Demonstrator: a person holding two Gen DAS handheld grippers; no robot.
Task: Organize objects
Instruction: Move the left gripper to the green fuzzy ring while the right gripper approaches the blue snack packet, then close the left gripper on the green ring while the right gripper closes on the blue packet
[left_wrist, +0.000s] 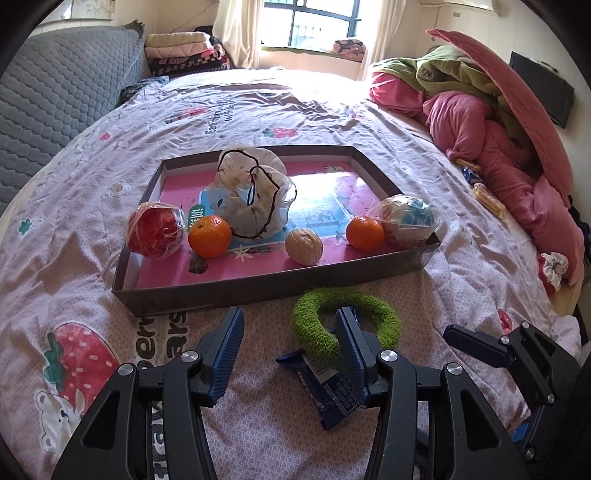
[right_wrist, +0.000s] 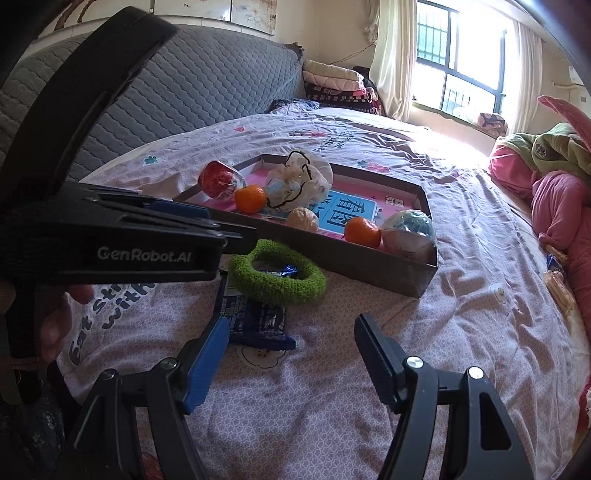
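1. My left claw (left_wrist: 290, 338) stood half open, holding nothing; its right finger sat inside the green ring (left_wrist: 345, 325).
2. My right claw (right_wrist: 290, 345) gaped empty.
3. The tray (left_wrist: 266, 286) lay just ahead.

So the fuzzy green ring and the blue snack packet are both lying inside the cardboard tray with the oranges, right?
Not quite. The green ring and blue packet lie on the bedspread in front of the tray, outside it. Both wrist views show this; the oranges are inside.
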